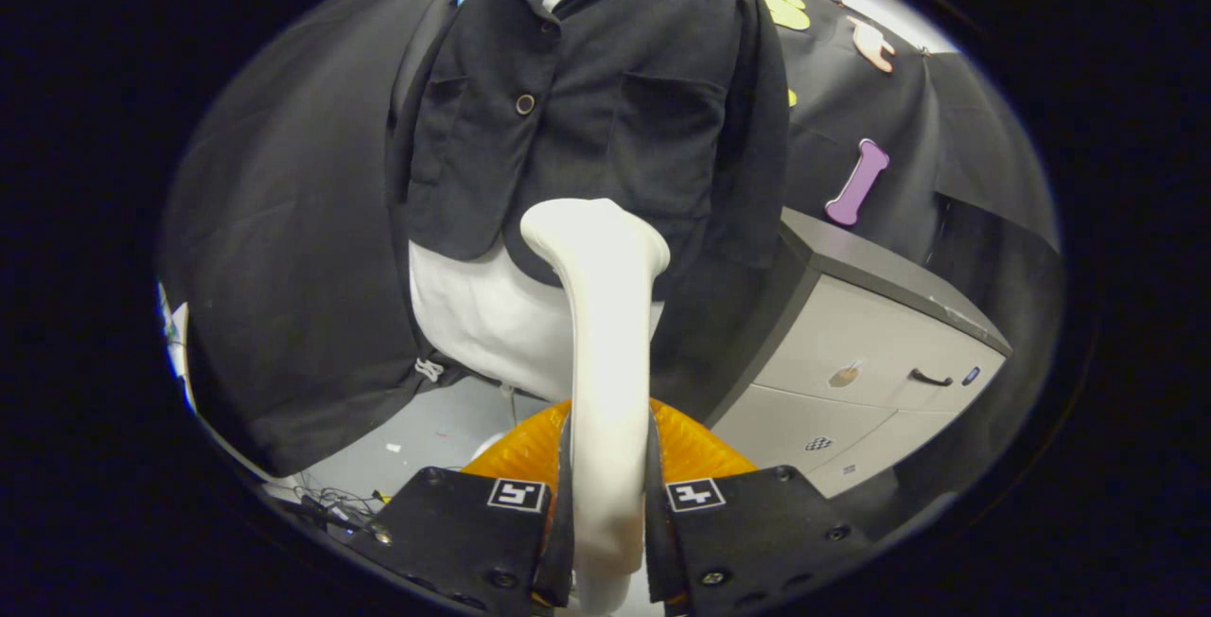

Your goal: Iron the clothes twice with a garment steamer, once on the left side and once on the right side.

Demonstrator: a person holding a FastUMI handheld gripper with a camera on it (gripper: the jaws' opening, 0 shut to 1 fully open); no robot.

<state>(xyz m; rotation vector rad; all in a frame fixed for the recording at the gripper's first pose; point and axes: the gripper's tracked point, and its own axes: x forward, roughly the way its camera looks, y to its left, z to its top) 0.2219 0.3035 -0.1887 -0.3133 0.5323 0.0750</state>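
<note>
**Steamer clamped in the gripper, head near the jacket's lower front**

A dark jacket [605,115] hangs on a white mannequin torso [482,314] straight ahead, in front of the black cloth wall. It has a collar, two chest pockets and one round button [524,104] on its front; the white torso shows below the hem and at the neck opening.

Beside the jacket stands a grey cabinet [880,352] with a dark top and pale drawers, one carrying a dark handle [932,379].

The white garment steamer [605,333] rises upright between the fingers, its handle running up to a widened head that sits in front of the jacket's lower middle, at the hem; contact with the cloth cannot be judged.

An orange ribbed part [530,451] lies just behind the handle, low down.

The gripper [605,513] pinches the steamer's handle, both fingers pressed against its sides.

A tangle of cables [331,503] lies on the pale floor.
</note>
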